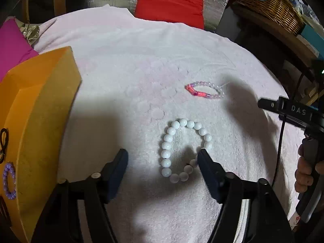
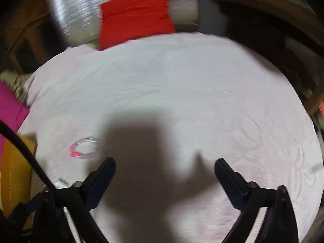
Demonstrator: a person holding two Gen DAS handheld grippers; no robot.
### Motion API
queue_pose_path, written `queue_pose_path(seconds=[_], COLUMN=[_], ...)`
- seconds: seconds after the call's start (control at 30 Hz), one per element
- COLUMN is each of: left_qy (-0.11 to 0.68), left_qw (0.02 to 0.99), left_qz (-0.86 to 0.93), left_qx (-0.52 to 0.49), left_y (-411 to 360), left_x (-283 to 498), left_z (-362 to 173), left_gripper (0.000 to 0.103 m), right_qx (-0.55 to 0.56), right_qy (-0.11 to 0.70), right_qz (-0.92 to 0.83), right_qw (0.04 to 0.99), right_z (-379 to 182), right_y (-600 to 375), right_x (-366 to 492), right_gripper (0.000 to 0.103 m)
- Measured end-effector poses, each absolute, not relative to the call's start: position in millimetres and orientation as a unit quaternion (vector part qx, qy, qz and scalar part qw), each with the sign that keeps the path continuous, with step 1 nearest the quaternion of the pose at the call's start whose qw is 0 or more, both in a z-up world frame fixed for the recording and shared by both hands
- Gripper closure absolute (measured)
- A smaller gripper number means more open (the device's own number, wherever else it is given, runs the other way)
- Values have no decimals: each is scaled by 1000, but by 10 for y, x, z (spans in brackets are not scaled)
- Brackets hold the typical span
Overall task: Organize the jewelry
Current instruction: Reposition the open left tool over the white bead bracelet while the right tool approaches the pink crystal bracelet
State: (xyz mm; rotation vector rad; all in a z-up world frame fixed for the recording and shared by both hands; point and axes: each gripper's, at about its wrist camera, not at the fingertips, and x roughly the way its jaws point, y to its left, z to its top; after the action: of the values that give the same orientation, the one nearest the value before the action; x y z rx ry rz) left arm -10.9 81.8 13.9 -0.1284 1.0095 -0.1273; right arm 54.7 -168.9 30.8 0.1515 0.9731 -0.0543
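holding a purple bead bracelet and dark loops: orange box

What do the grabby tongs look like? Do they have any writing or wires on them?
Both tongs, the left tongs and the right tongs, are black, with two long pointed fingers padded dark blue inside and small round bolts at the joints. From the left camera, the right one shows white letters "DAS" and a thin black cable hanging down.

Red cushion, magenta cushion, perhaps a wicker basket.
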Motion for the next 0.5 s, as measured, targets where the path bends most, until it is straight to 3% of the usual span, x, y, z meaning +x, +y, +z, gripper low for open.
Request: queue_pose_path(seconds=[0.1,0.3,0.5], left_qy=[484,476,470], left_qw=[872,879,882], left_qz=[-58,-42,-25], left_qx=[-39,3,-14], left_y=[723,533,515], left_x=[-108,-118,-102], left_z=[110,32,-6], left_gripper=[22,8,0], right_qx=[87,67,67], right_qy=[511,469,450], right_qz=[-53,-48,-41], right_qw=[853,879,890], right_z=[59,-14,-40], right_y=[-1931,-1938,-1932], right_x=[596,520,397], right_gripper=[13,1,0])
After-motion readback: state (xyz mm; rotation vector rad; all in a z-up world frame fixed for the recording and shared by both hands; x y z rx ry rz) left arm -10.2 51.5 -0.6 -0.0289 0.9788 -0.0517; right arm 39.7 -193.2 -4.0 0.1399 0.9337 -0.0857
